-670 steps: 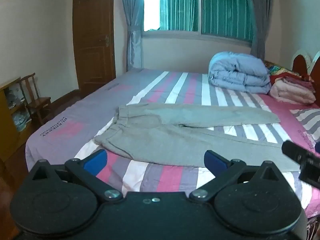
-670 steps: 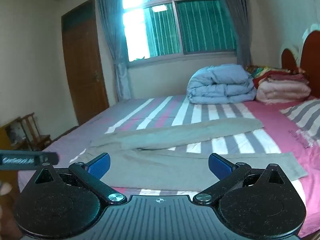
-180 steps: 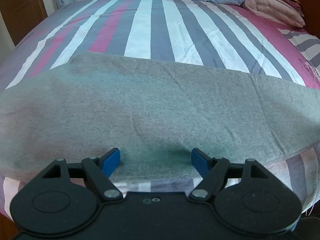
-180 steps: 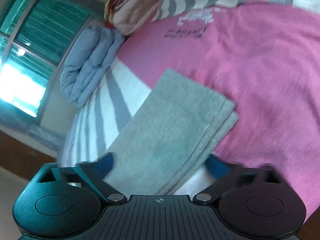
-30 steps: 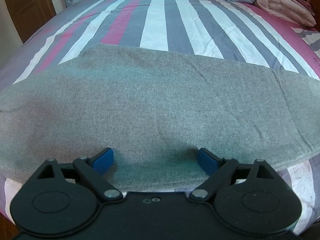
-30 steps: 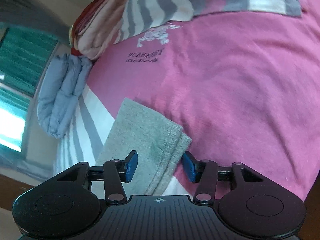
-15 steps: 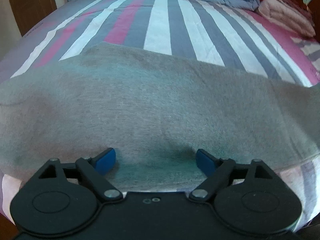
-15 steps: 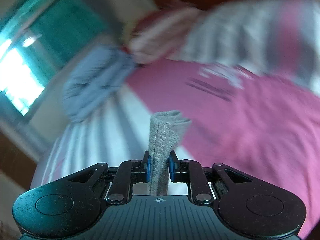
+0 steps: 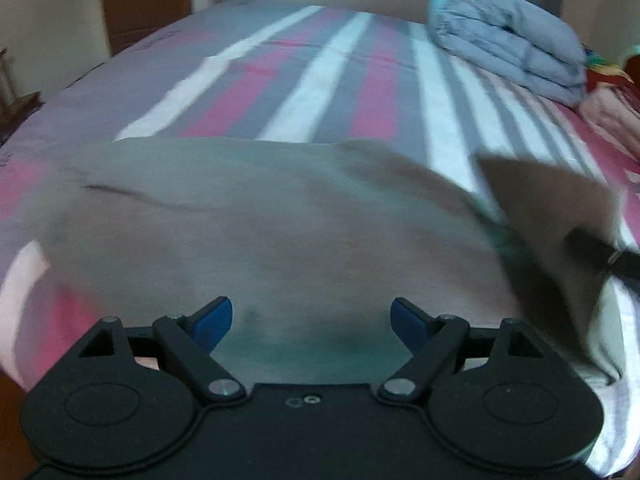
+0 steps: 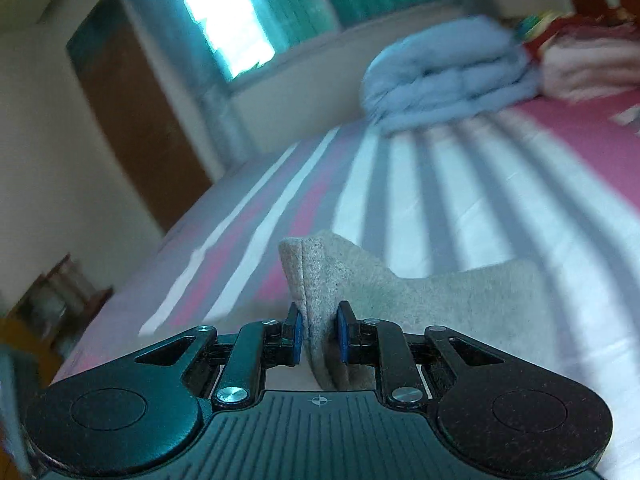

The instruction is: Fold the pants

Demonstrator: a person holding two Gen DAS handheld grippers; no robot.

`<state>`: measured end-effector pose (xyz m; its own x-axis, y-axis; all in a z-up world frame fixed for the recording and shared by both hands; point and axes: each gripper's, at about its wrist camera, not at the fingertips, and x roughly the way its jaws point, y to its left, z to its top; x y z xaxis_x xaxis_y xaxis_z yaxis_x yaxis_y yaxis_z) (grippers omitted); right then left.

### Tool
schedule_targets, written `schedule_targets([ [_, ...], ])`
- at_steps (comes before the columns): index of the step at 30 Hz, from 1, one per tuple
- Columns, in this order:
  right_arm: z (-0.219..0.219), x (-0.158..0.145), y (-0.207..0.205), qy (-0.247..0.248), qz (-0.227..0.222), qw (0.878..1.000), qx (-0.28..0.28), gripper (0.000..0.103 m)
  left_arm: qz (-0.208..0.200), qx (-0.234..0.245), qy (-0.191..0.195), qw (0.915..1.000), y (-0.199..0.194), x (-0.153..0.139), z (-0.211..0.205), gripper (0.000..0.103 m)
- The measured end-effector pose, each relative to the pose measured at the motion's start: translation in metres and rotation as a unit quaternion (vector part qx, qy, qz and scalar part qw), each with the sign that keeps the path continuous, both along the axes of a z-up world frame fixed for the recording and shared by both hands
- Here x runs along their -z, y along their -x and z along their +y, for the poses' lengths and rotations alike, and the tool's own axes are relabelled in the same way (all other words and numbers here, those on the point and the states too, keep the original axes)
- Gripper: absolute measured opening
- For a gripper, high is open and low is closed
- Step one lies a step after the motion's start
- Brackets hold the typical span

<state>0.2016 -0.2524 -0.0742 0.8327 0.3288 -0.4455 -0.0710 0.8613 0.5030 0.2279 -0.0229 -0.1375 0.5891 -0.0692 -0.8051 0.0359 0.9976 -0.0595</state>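
Grey pants point(image 9: 256, 232) lie across the striped bed, folded lengthwise. My left gripper point(image 9: 311, 318) is open, its blue pads resting over the near edge of the pants. My right gripper point(image 10: 319, 338) is shut on the cuff end of the pants point(image 10: 320, 280) and holds it lifted above the bed. In the left wrist view the lifted leg end point(image 9: 548, 208) hangs at the right, with my right gripper point(image 9: 600, 258) blurred behind it.
A folded blue duvet point(image 9: 508, 36) and pink blankets point(image 10: 592, 68) sit at the head of the bed. A wooden door point(image 10: 132, 112) and a window point(image 10: 256, 12) are on the far walls. A small chair point(image 10: 60, 292) stands left of the bed.
My right gripper has closed on the cuffs, lifted them and carried them leftward over the pants. My left gripper has stayed open at the near edge.
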Motion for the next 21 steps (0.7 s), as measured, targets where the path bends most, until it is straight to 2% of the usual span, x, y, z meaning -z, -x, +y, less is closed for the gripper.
schedule_targets([
  [4,0.046,0.039,-0.015,-0.001,0.05,0.999,-0.017,0.018,0.01,-0.03,-0.001,0.9995,-0.001,0.006,0.029,0.079],
  [7,0.056,0.067,-0.021,0.011,0.088,0.996,-0.021,0.018,0.009,-0.037,-0.004,0.9993,-0.003,0.007,0.036,0.079],
  [9,0.061,0.077,-0.02,0.018,0.107,0.994,-0.028,0.031,0.011,-0.038,-0.001,0.9992,-0.003,0.007,0.036,0.079],
  [10,0.06,0.076,-0.02,0.005,0.11,0.993,-0.038,0.049,0.011,-0.04,0.0,0.9991,-0.004,0.006,0.036,0.079],
  [11,0.058,0.073,-0.019,-0.013,0.112,0.992,-0.05,0.072,0.012,-0.041,0.002,0.9991,-0.004,0.006,0.035,0.079],
  [12,0.054,0.068,-0.017,-0.029,0.109,0.992,-0.059,0.08,0.012,-0.042,0.003,0.999,-0.004,0.006,0.036,0.079],
  [13,0.052,0.063,-0.014,-0.04,0.098,0.992,-0.069,0.083,0.013,-0.043,0.003,0.999,-0.003,0.006,0.037,0.079],
  [15,0.044,0.047,-0.01,-0.042,0.058,0.995,-0.071,0.083,0.014,-0.046,0.006,0.9988,0.0,0.005,0.039,0.079],
  [16,0.036,0.043,-0.012,-0.034,0.046,0.997,-0.052,0.083,0.015,-0.049,0.006,0.9987,0.001,0.005,0.04,0.08],
  [18,0.018,0.046,-0.025,-0.004,0.055,0.998,0.004,0.078,0.019,-0.054,0.01,0.9983,0.001,0.006,0.044,0.08],
  [20,0.008,0.059,-0.041,0.038,0.087,0.995,0.033,0.035,0.025,-0.06,0.012,0.9978,0.002,0.009,0.047,0.08],
  [21,0.007,0.069,-0.047,0.054,0.106,0.992,0.035,0.031,0.028,-0.064,0.014,0.9975,0.003,0.01,0.049,0.08],
])
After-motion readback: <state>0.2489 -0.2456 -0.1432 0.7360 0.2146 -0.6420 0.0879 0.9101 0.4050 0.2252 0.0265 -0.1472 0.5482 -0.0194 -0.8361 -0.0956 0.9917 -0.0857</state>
